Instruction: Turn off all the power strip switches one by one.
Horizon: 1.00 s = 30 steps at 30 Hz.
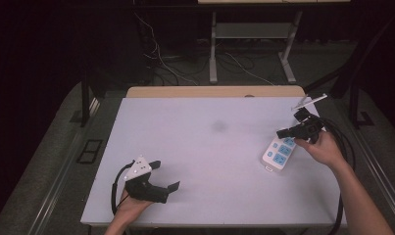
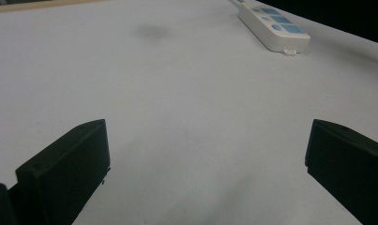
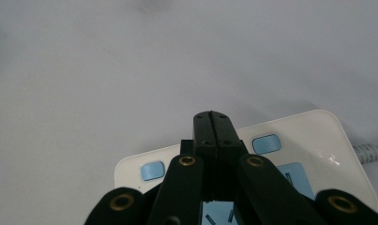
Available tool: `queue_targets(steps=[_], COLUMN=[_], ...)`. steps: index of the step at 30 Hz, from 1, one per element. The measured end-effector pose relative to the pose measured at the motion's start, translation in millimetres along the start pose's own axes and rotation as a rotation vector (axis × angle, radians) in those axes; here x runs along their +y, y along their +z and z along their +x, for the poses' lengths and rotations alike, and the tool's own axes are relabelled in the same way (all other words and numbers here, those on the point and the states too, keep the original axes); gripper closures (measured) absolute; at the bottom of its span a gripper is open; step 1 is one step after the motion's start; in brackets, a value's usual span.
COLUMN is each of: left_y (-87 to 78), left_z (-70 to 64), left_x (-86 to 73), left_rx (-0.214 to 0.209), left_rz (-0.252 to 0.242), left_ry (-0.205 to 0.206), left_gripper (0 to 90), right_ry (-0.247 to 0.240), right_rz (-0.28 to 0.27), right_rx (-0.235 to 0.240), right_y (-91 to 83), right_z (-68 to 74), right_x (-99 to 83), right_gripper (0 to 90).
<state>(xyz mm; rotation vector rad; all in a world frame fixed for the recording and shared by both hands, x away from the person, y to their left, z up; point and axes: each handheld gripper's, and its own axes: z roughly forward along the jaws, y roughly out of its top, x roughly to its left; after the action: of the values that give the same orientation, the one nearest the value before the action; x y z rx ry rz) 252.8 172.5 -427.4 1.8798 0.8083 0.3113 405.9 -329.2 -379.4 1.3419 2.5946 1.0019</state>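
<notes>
White and bare, the table point(image 1: 205, 147) stood on grey carpet with a dark backdrop behind it; a wooden strip ran along its far edge and loose cables lay on the floor beyond. We saw a faint grey smudge point(image 1: 218, 127) on the tabletop past the middle.

We found the power strip point(image 1: 280, 152) lying flat near the right edge of the table, a white bar with blue socket faces and small blue switch buttons. We could read no brand, label or writing on it in any view; a small white tab stuck out from its near end in the left gripper view point(image 2: 274, 26).

We held the right gripper point(image 1: 286, 132) over the far end of the strip. In the right gripper view its black jaws were pressed together with nothing between them point(image 3: 212, 123), their tips just above the strip's body point(image 3: 313, 136) between two blue buttons; we could not tell whether they touched it.

We rested the left gripper point(image 1: 166, 176) low at the near left of the table, well apart from the strip, its jaws spread wide over bare surface point(image 2: 207, 154).
</notes>
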Motion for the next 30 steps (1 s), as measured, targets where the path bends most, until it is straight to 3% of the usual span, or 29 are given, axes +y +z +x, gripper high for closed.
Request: queue_targets(steps=[30], left_y=[0.0], left_z=[0.2], left_x=[-0.2], left_rx=[0.001], left_rz=[0.000], left_ry=[0.000], left_gripper=[0.0], right_ry=[0.035], right_rz=[0.061], right_rx=[0.031], right_y=[23.4], right_z=[-5.8], right_x=[-9.0], right_gripper=[90.0])
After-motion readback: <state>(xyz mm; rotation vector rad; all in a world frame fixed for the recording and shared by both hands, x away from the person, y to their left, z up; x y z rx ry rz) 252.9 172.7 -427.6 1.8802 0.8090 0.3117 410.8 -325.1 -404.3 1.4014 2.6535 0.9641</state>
